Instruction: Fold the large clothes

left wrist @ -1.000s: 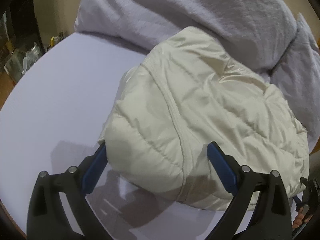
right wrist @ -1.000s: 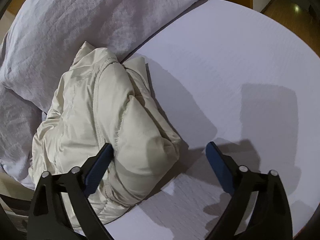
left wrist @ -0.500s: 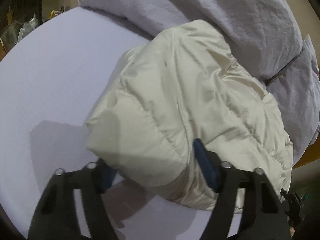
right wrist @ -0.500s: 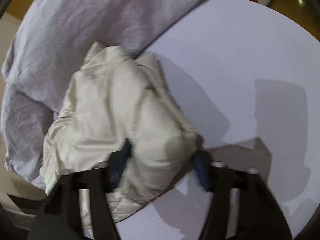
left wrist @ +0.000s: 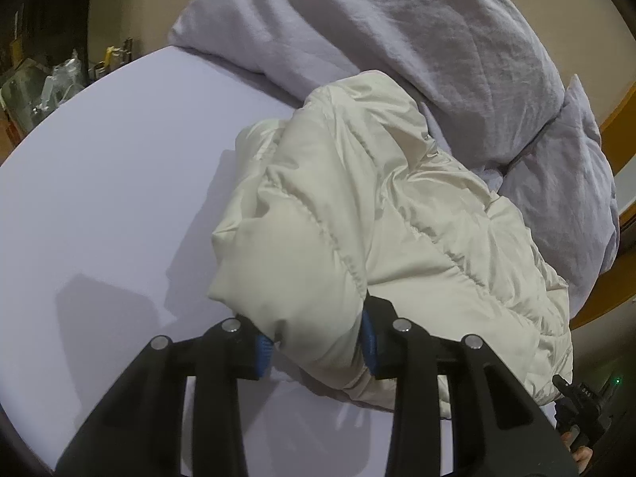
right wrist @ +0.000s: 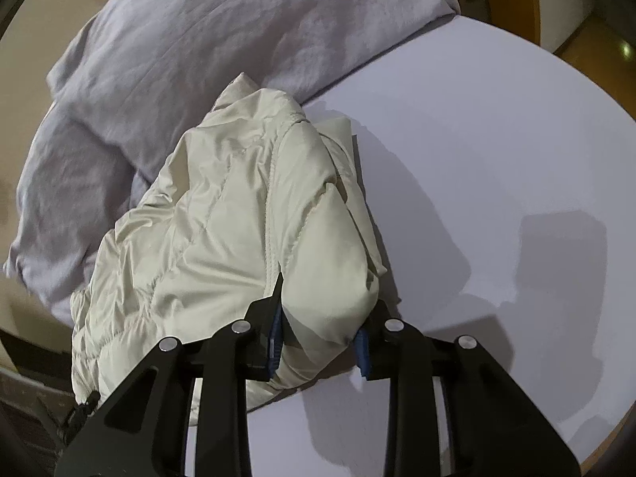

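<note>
A cream quilted puffer jacket (left wrist: 377,214) lies bunched in a thick bundle on a pale lilac bed sheet (left wrist: 99,198). My left gripper (left wrist: 316,344) is shut on the jacket's near padded corner, blue pads pressing both sides. In the right wrist view the same jacket (right wrist: 222,234) shows from the other side. My right gripper (right wrist: 320,342) is shut on another thick padded fold at the bundle's near right end. The bundle looks raised slightly at the gripped ends.
A crumpled grey duvet (left wrist: 397,39) lies piled behind the jacket and also shows in the right wrist view (right wrist: 179,39). A wooden bed frame (left wrist: 620,107) runs along the right. Cluttered items (left wrist: 47,79) stand beyond the bed's left edge.
Both grippers moved in over the jacket's near corners and closed from wide open onto the padding. The bundle has bunched up and shifted slightly.
</note>
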The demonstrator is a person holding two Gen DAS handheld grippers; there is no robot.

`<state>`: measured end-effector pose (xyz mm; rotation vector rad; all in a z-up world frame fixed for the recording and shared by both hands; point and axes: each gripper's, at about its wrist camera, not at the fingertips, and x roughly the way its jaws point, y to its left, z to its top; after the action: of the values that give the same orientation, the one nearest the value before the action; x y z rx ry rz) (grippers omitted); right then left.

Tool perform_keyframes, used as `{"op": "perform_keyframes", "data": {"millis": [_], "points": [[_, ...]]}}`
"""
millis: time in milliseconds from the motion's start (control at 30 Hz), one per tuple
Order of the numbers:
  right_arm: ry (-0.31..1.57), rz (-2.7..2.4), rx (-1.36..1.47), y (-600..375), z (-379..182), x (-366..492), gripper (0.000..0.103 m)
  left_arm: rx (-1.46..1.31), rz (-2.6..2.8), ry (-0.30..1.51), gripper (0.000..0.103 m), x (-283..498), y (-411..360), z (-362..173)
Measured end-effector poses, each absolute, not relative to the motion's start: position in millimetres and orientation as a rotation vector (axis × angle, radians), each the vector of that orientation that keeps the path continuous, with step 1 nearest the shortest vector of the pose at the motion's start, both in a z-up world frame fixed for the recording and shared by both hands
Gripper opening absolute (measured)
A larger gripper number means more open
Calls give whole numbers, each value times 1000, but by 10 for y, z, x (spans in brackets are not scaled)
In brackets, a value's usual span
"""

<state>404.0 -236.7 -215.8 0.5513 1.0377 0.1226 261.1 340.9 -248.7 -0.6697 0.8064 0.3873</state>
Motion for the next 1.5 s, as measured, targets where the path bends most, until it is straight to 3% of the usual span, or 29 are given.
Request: {"op": "perform_keyframes", "data": {"millis": [500, 600, 733, 767, 967, 1500], "points": [[1041, 175, 495, -2258, -2182, 3139, 30, -682, 437, 805, 38, 1607, 3384, -2528], [1039, 133, 453, -2270, -2090, 3078, 39, -703, 458, 808, 45, 1564, 3390, -2547], [947, 47, 336, -2301, -1828, 3016, 62, -714, 487, 805, 60, 1546, 3401, -2552], [932, 42, 310, -2287, -1767, 3025, 64, -710, 495, 806, 66, 1549, 3406, -2556], [903, 116, 171, -1909, -1612, 3128, 68, -726, 522, 800, 79, 1590, 3446, -2572], [917, 291, -126, -864, -1978, 3035, 70, -832, 542, 782, 83, 1700, 3536, -2722]]}}
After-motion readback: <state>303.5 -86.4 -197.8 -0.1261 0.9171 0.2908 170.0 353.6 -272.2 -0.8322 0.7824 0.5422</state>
